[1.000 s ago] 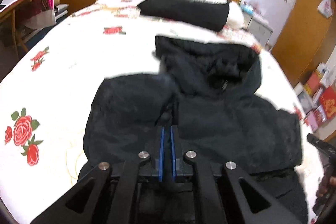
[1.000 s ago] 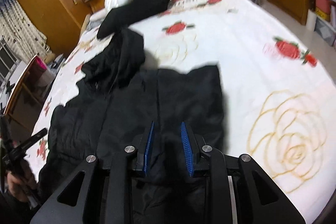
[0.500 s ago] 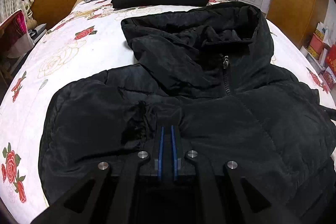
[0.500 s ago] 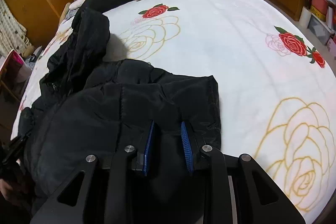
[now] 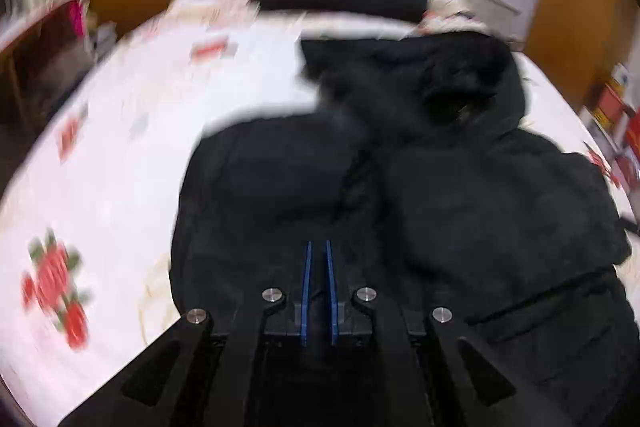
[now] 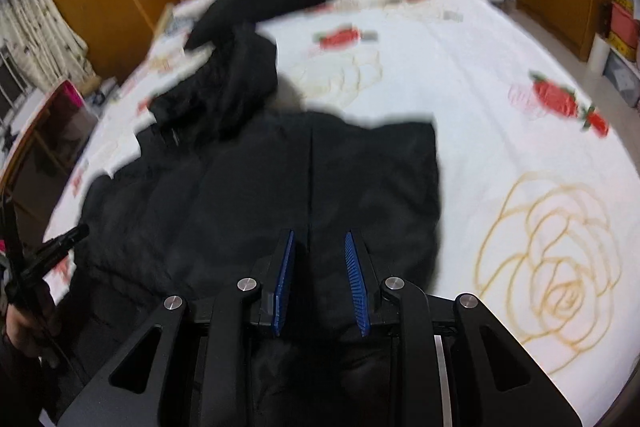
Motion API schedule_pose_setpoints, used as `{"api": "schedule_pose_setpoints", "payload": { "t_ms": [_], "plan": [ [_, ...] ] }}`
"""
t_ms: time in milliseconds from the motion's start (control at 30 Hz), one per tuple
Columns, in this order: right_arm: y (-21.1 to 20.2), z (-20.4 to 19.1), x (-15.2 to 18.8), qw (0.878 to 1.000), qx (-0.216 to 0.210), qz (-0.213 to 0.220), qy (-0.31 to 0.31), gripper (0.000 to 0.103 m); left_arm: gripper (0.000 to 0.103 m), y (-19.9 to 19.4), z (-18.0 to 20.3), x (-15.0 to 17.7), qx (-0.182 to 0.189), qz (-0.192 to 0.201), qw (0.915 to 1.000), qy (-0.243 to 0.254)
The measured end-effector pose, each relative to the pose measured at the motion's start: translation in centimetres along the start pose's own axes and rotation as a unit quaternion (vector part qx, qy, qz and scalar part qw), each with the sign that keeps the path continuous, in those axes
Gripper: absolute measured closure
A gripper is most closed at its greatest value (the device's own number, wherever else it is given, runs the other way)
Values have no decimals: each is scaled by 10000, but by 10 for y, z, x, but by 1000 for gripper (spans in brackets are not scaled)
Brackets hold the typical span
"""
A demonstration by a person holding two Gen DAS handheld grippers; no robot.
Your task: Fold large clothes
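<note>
Black jacket [image 5: 460, 195] under both low tools [image 5: 317, 247] [image 6: 320, 239].

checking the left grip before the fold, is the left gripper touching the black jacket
Touching. In the left wrist view the left gripper has its blue pads nearly shut with black jacket fabric pinched between them.

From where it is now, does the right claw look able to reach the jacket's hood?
Probably yes. The right claw is open above the black puffy jacket, and the hood lies ahead to its left on the rose-print bedspread, with nothing standing between them.
</note>
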State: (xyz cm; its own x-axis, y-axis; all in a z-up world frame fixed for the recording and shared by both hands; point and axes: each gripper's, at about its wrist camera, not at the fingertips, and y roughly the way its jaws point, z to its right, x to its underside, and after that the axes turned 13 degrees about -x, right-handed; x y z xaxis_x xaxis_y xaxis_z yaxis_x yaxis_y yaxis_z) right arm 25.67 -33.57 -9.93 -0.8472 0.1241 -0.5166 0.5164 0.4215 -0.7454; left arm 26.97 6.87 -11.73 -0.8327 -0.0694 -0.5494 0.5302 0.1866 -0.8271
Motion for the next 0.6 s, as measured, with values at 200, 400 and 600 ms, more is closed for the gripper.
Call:
{"api": "schedule_pose_setpoints", "payload": {
  "t_ms": [200, 400, 600],
  "plan": [
    [13, -4, -3, 9996, 205, -165, -79, 76, 95, -4, -4, -1, 127, 3, 9999, 17],
    [-15, -34, -13, 9994, 59, 101, -311, 76, 95, -43, -24, -13, 458, 305, 9984, -121],
    [-20, -72, -33, 9980, -129, 216, -581, 54, 48, -69, -36, -41, 628, 596, 9959, -279]
  ]
}}
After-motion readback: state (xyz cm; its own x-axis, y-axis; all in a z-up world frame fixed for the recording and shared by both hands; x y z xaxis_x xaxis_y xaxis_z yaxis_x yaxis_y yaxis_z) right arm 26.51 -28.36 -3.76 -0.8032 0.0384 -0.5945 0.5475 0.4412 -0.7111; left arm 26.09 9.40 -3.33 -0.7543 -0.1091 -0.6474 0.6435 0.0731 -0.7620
